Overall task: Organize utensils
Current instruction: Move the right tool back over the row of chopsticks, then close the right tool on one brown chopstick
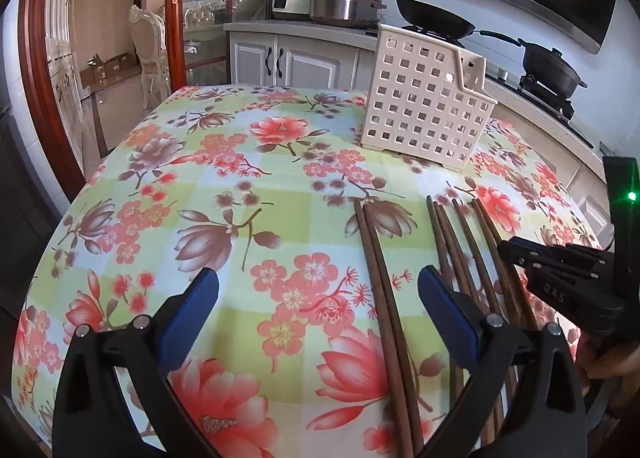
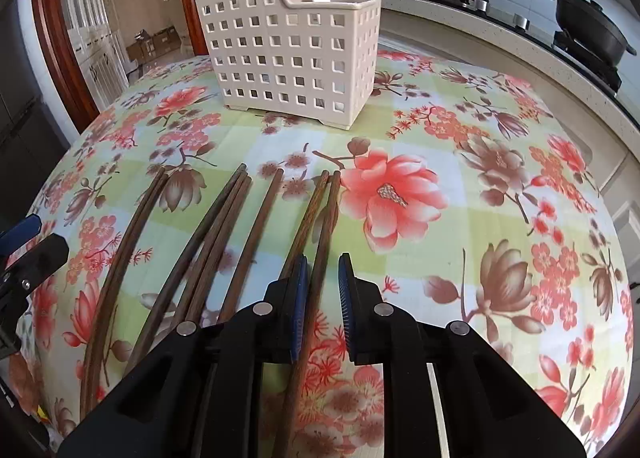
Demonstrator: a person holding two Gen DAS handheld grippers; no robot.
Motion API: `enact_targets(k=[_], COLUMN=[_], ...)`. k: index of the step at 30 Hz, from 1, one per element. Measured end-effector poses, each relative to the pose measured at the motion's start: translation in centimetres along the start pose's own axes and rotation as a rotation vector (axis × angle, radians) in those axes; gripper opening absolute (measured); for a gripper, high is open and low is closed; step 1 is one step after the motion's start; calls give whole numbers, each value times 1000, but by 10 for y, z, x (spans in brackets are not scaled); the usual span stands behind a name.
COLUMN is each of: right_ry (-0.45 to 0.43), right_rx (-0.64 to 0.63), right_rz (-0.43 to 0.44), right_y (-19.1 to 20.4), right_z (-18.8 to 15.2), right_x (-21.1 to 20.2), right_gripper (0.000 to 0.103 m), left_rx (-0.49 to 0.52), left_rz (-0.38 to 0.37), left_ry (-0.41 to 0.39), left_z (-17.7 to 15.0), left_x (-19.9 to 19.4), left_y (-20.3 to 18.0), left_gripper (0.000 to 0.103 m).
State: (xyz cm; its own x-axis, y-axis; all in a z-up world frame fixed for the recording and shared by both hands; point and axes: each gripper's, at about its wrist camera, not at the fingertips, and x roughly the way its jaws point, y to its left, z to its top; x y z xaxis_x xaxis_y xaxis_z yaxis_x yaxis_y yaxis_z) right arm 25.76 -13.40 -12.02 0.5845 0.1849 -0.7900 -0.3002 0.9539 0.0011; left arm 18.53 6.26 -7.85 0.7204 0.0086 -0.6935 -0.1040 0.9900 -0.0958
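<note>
Several dark wooden chopsticks point(image 2: 224, 242) lie side by side on the floral tablecloth point(image 2: 460, 218), tips pointing at a white perforated utensil basket point(image 2: 288, 54). My right gripper point(image 2: 323, 286) is low over the rightmost chopstick point(image 2: 320, 258), its blue pads partly closed around it with a small gap left. My left gripper point(image 1: 318, 290) is wide open and empty over the cloth; a pair of chopsticks point(image 1: 380, 282) runs between its fingers nearer the right pad. The basket point(image 1: 424, 98) stands beyond. The right gripper point(image 1: 560, 270) shows at the right edge of the left wrist view.
A kitchen counter with a wok point(image 1: 436, 20), a lidded pot point(image 1: 552, 66) and rice cookers point(image 1: 344, 4) runs behind and to the right of the table. A glass door with a red wooden frame point(image 1: 176, 14) is at the back left.
</note>
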Motion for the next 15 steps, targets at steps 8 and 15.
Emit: enact_targets(k=[8, 15], right_ry=[-2, -22], right_rx=[-28, 15], right_rz=[-29, -12], right_y=[5, -6], right_z=[5, -4], right_x=[5, -1], right_gripper=[7, 6], left_rx=[11, -18], left_rz=[-2, -13], left_ry=[25, 80], left_z=[-5, -6], left_x=[4, 14], left_y=[-1, 4], left_gripper=[96, 88])
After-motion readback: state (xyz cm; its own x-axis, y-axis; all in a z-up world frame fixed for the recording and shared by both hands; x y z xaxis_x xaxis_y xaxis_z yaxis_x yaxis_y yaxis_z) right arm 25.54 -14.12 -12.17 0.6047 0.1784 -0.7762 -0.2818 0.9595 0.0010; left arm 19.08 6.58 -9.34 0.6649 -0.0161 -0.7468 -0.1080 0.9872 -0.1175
